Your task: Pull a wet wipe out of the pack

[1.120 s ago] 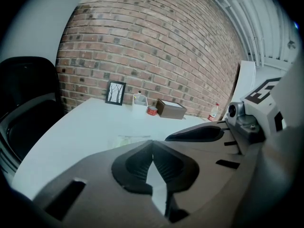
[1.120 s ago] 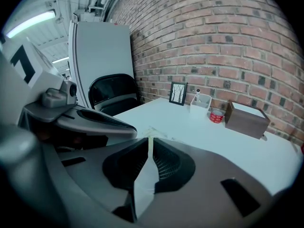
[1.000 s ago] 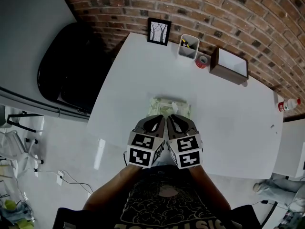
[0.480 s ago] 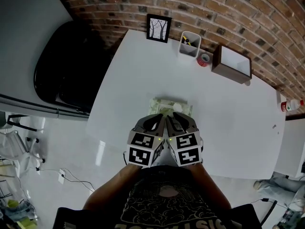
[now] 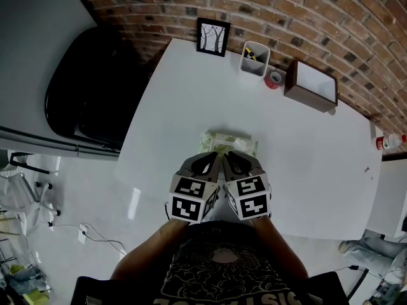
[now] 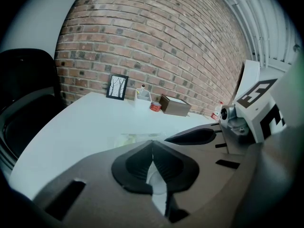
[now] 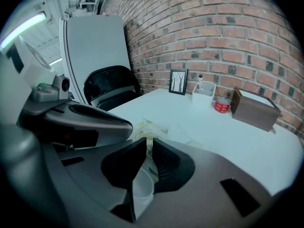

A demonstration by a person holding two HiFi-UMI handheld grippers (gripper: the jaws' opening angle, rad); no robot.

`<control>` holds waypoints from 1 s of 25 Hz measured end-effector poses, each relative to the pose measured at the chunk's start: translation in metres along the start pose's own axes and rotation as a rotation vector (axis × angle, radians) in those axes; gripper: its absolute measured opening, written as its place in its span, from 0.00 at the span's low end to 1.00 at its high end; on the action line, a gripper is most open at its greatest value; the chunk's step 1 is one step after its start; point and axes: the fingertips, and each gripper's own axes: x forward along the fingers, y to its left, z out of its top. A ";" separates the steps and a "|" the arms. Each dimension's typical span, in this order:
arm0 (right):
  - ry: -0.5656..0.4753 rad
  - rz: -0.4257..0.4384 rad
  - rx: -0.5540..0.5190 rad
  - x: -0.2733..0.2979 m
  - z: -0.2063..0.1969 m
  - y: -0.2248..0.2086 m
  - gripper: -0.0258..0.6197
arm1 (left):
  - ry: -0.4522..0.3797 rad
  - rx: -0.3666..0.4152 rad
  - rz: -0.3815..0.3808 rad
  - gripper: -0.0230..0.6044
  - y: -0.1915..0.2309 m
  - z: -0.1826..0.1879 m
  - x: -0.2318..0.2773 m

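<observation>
The wet wipe pack (image 5: 230, 142), pale green with a white flap, lies flat on the white table (image 5: 191, 94) just beyond both grippers. My left gripper (image 5: 214, 158) and right gripper (image 5: 233, 157) hover side by side near the table's front edge, close to the pack's near side, neither touching it. In the left gripper view the gripper (image 6: 152, 144) has its jaws pressed together, with the pack (image 6: 135, 138) just ahead. In the right gripper view the gripper (image 7: 149, 144) shows a narrow slit between its jaws with nothing in it, and the pack (image 7: 153, 127) lies right past the tips.
Along the brick wall at the table's far edge stand a framed tree picture (image 5: 212, 38), a white holder (image 5: 255, 59), a red tape roll (image 5: 273, 79) and a brown box (image 5: 310, 84). A black chair (image 5: 89, 88) sits left of the table. A small bottle (image 5: 388, 142) is far right.
</observation>
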 end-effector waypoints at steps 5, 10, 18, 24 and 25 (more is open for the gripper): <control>-0.005 0.002 0.014 0.001 -0.002 0.000 0.08 | -0.005 -0.001 -0.004 0.06 -0.002 0.001 -0.002; -0.007 0.019 0.038 -0.001 -0.002 0.000 0.07 | -0.018 0.006 0.005 0.06 -0.003 0.001 -0.007; -0.047 -0.011 0.029 -0.011 0.005 -0.002 0.07 | -0.034 0.011 0.012 0.06 -0.004 0.003 -0.017; -0.089 -0.039 0.029 -0.023 0.014 -0.002 0.07 | -0.052 0.023 0.008 0.06 -0.008 0.006 -0.023; -0.095 -0.041 0.028 -0.025 0.016 -0.001 0.07 | -0.054 0.025 0.007 0.06 -0.009 0.007 -0.024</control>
